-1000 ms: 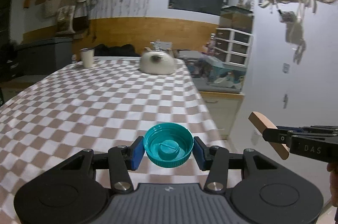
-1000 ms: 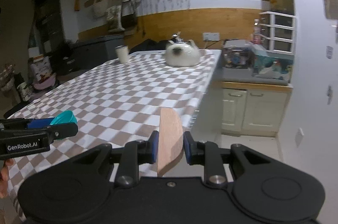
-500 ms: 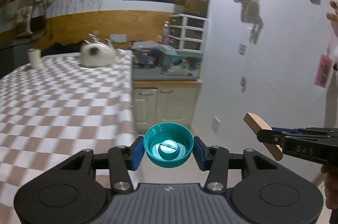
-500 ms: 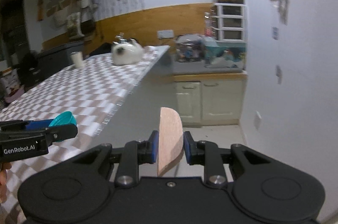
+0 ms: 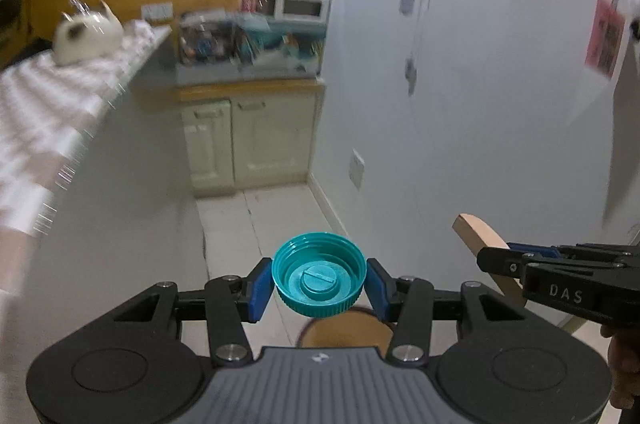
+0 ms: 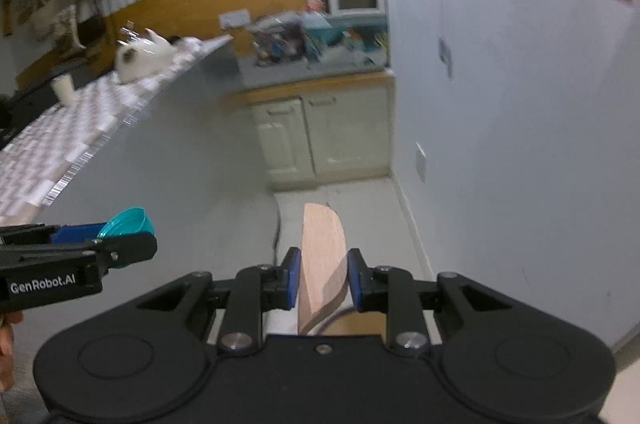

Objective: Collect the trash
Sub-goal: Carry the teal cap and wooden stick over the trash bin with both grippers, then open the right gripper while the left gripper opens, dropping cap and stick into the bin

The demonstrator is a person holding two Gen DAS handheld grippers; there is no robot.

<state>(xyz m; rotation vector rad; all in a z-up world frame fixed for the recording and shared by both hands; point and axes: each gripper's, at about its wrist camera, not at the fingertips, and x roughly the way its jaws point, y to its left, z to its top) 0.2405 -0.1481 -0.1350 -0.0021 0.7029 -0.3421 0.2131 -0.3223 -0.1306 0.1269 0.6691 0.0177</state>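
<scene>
Two claws, each carrying one piece of trash. The left claw [image 5: 319, 282] is clamped on one teal bottle cap [image 5: 319, 279], open side facing up, a blue pad touching each side of its ribbed rim. The right claw [image 6: 323, 279] is clamped on one curved wooden offcut [image 6: 321, 264], standing on edge between its two pads. In the right wrist view the left claw [image 6: 120, 244] shows at the left with the cap [image 6: 127, 223] tilted in it.

A second ago both claws hung over the checkered bench; now they are past its long edge and over the pale floor [image 5: 260, 220], grips unchanged. The bench [image 6: 60, 139] runs off to the left, and on it lie one white cat [image 6: 140, 57] near the far end and one white cup [image 6: 63, 88] beyond it.

Below the claws, one round brown rim [image 5: 344, 330] shows, mostly hidden. The aisle between the bench's hanging cloth edge and the white wall [image 6: 520, 143] is open floor up to one cream cabinet [image 6: 320, 139] at the far end
</scene>
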